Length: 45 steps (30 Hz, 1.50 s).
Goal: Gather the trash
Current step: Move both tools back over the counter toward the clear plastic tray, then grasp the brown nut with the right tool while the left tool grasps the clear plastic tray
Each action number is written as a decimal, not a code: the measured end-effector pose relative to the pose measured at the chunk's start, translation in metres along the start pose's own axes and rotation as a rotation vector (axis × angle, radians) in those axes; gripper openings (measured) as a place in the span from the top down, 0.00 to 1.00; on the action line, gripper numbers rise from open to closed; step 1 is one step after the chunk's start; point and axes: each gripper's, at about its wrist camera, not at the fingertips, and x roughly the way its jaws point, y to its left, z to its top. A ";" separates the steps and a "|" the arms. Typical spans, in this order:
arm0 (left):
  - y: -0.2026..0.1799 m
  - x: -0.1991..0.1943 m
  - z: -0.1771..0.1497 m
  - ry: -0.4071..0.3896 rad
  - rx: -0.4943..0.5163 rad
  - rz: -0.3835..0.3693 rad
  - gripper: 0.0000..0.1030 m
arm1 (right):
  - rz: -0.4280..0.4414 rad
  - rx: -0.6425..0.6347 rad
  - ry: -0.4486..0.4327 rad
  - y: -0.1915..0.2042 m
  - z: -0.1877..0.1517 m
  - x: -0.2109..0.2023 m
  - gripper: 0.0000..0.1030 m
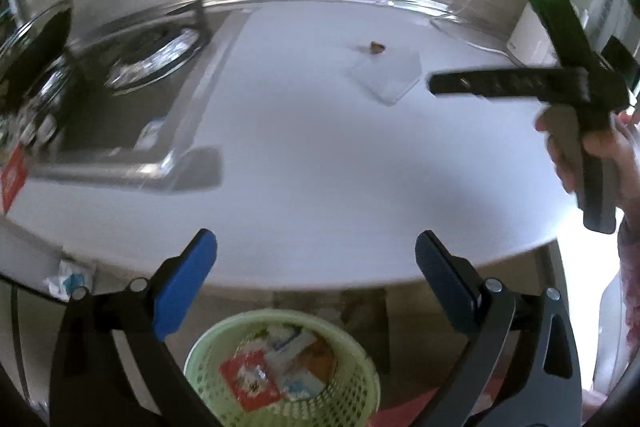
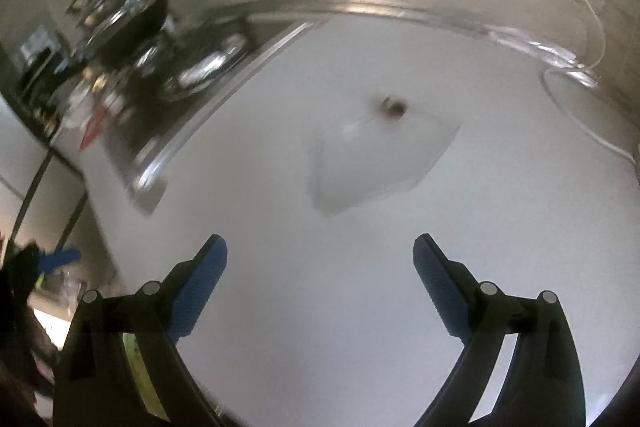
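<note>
A pale green mesh basket (image 1: 280, 367) sits on the floor below the counter edge and holds a red wrapper (image 1: 248, 379) and white and blue packets. My left gripper (image 1: 316, 259) hangs open and empty above it. On the white counter (image 1: 320, 167) lie a small brown scrap (image 1: 376, 47) and a clear plastic piece (image 1: 386, 77). My right gripper (image 2: 320, 259) is open and empty over the counter, short of the clear plastic (image 2: 376, 167) and brown scrap (image 2: 394, 107). A hand (image 1: 580, 151) holds it at the right of the left wrist view.
A stove (image 1: 132, 99) with a glass lid (image 1: 156, 55) and dark pans fills the counter's left side. A white cable (image 2: 592, 67) curls along the far right by the wall. A crumpled white and blue wrapper (image 1: 66, 281) lies low at the left.
</note>
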 end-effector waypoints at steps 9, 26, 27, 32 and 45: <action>-0.018 0.044 0.050 -0.011 0.023 -0.046 0.08 | -0.002 -0.039 -0.032 -0.028 0.050 0.056 0.17; -0.014 0.088 0.082 -0.016 -0.045 -0.091 0.08 | -0.053 -0.046 -0.026 -0.046 0.074 0.104 0.59; -0.015 0.089 0.083 -0.017 -0.037 -0.093 0.08 | -0.056 -0.049 -0.028 -0.046 0.075 0.105 0.59; -0.019 0.095 0.088 -0.016 -0.018 -0.096 0.08 | -0.069 -0.068 -0.037 -0.045 0.079 0.106 0.64; -0.022 0.103 0.092 -0.008 -0.006 -0.091 0.08 | -0.033 -0.058 -0.036 -0.052 0.079 0.104 0.76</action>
